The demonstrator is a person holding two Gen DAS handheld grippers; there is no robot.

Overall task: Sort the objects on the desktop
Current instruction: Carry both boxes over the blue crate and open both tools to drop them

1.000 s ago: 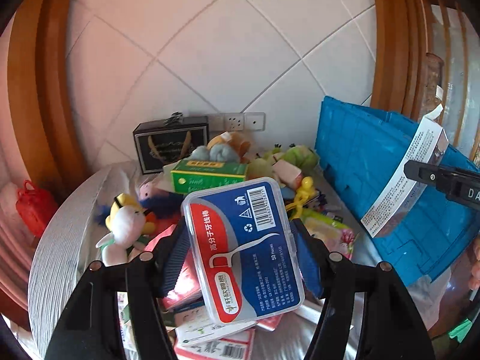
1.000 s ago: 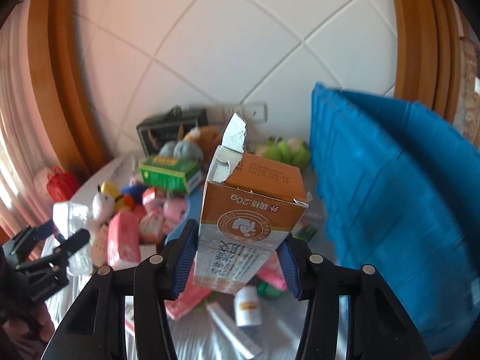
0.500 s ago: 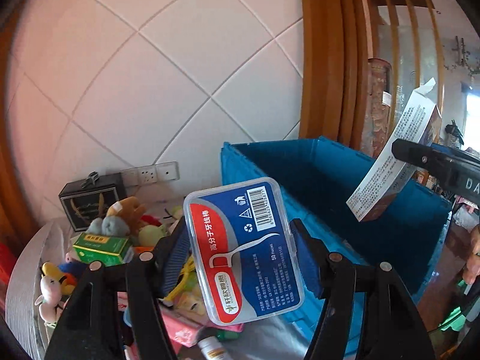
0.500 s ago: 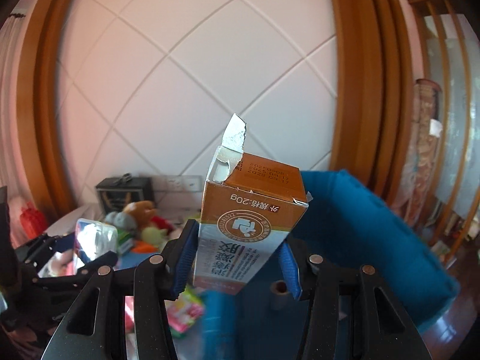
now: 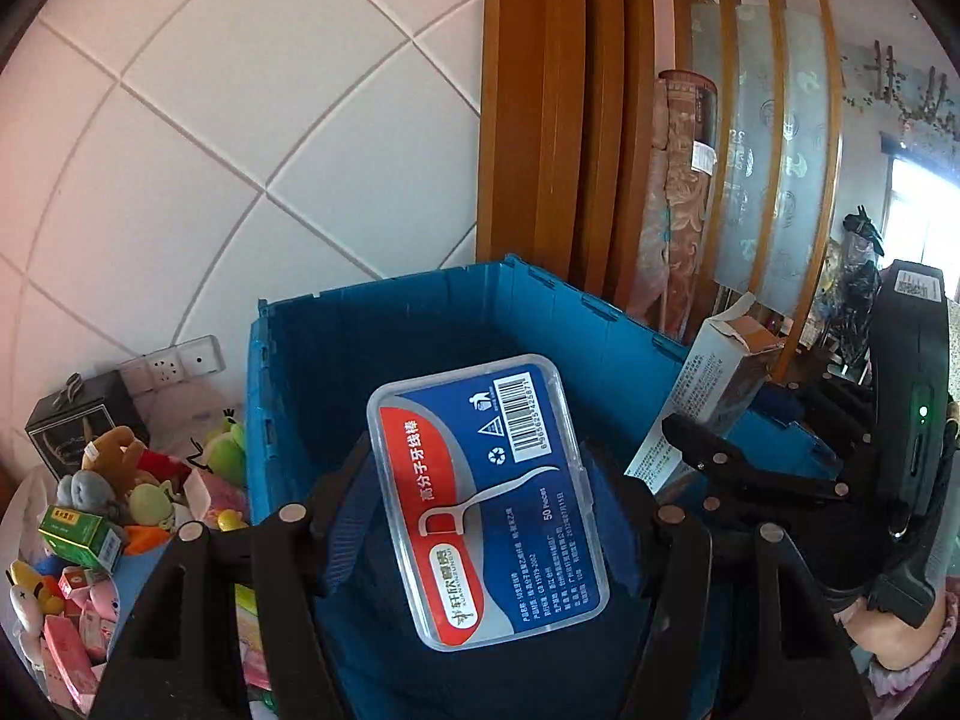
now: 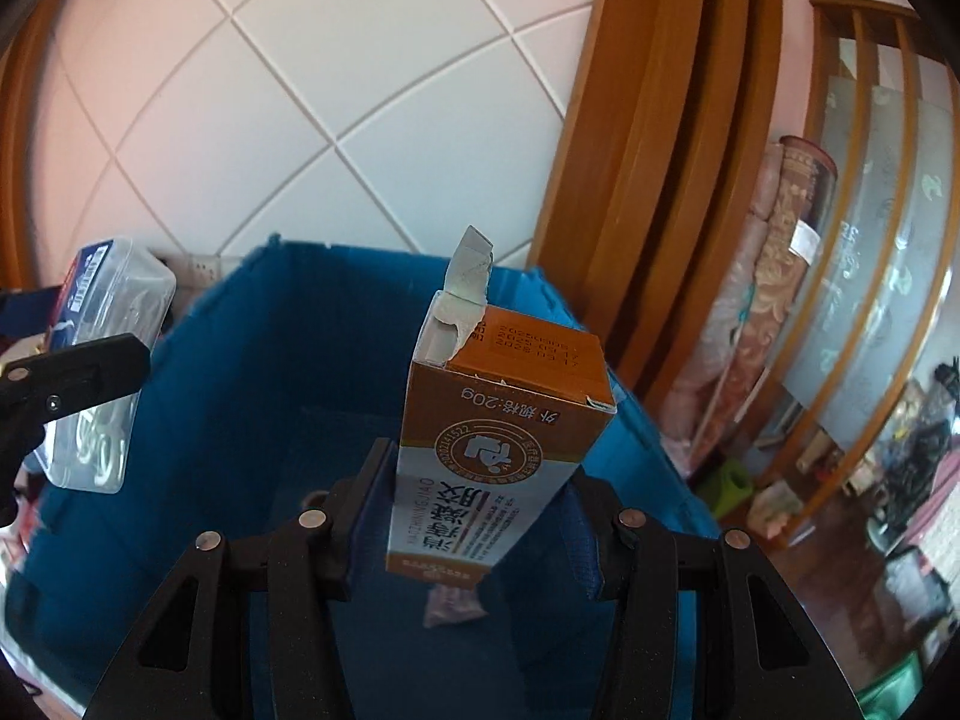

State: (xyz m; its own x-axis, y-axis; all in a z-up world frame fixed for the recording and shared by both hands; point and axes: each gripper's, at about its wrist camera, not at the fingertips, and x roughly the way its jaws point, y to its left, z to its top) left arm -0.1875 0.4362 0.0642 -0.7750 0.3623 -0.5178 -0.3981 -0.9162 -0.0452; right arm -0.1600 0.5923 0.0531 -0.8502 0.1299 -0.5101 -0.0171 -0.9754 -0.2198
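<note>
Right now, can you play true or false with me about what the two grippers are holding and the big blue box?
1. The left gripper holds a clear plastic floss-pick case with a blue and red label. True.
2. The right gripper is empty. False: it is shut on an orange and white cardboard carton.
3. The carton's top flap is torn open. True.
4. The big blue plastic crate is yellow. False: it is blue.
5. Plush toys lie to the left of the crate in the left wrist view. True.
</note>
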